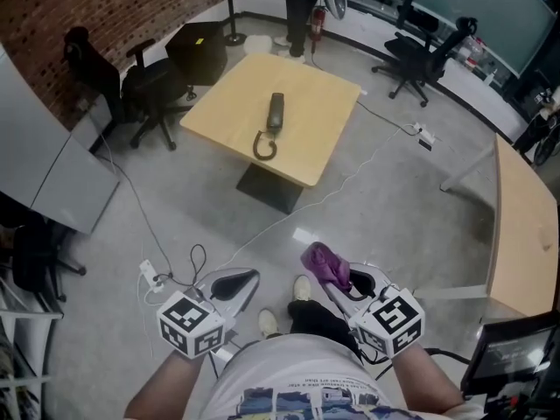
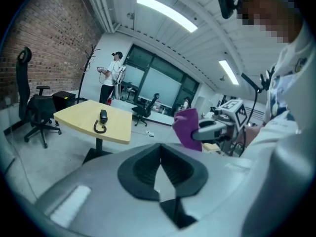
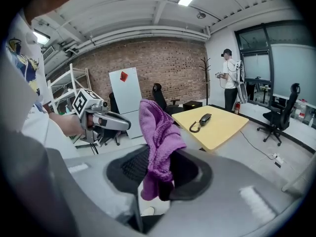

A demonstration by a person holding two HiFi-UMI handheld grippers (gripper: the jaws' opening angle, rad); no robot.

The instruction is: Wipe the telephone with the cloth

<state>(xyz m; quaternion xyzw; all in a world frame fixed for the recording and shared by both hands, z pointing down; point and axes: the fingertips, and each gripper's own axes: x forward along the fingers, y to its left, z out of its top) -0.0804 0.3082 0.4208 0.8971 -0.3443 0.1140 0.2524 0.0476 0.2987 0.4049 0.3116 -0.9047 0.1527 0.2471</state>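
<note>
A dark telephone handset (image 1: 275,112) with a curled cord (image 1: 264,148) lies on a square wooden table (image 1: 324,125) well ahead of me; it shows small in the left gripper view (image 2: 103,115) and the right gripper view (image 3: 204,118). My right gripper (image 1: 335,273) is shut on a purple cloth (image 1: 325,263), which sticks up from its jaws (image 3: 155,147). My left gripper (image 1: 238,281) is shut with nothing in it, held low beside the right one, both near my body and far from the table.
Black office chairs (image 1: 144,90) stand left of the table, another (image 1: 420,55) at the back right. A person (image 1: 300,7) stands beyond the table. White cables (image 1: 341,186) run across the grey floor. A curved wooden desk (image 1: 521,234) lies to the right, a grey panel (image 1: 48,164) to the left.
</note>
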